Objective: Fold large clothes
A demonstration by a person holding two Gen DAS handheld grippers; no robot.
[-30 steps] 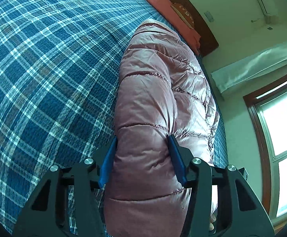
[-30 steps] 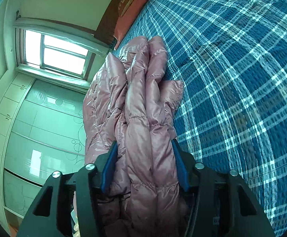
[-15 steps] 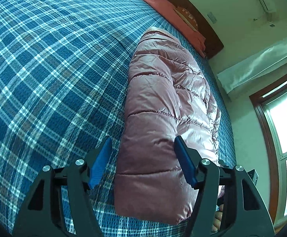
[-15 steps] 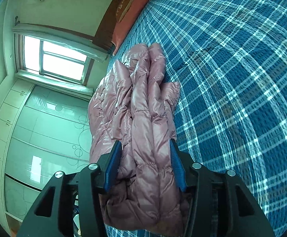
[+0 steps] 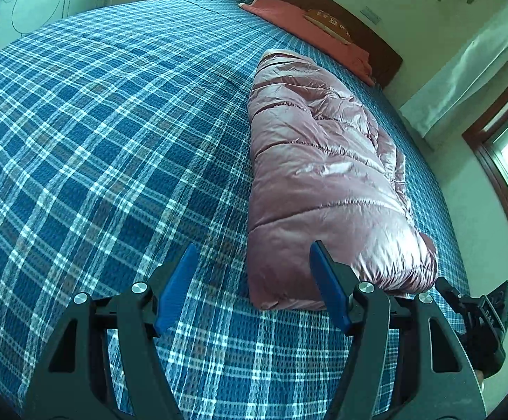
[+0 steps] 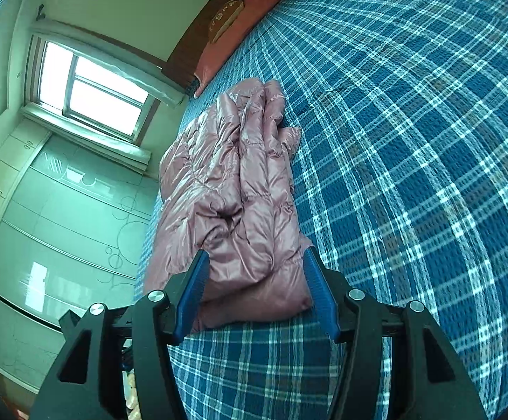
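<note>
On the blue plaid bedspread (image 5: 96, 140), seen from the left wrist view, the pink puffer jacket (image 5: 324, 175) lies folded into a long bundle running from near to far, toward the pillows (image 5: 306, 17) at the headboard. The left gripper (image 5: 250, 283) has just been opening; its jaws now stand wide with only bedspread between them, the right blue pad just beside the jacket's near end. Part of the other gripper shows at the lower right edge.

From the right wrist view, the same jacket (image 6: 246, 192) shows its loose side, with layered edges and a sleeve. The right gripper (image 6: 254, 287) has just been opening too; the jacket's near end sits between the pads, which flank it closely without visibly pressing.

The risk, as I judge it, lies on that loose side: slippery, springy padding may push the layers apart once let go, and a pad catching the fabric on withdrawal could drag the bundle open.
</note>
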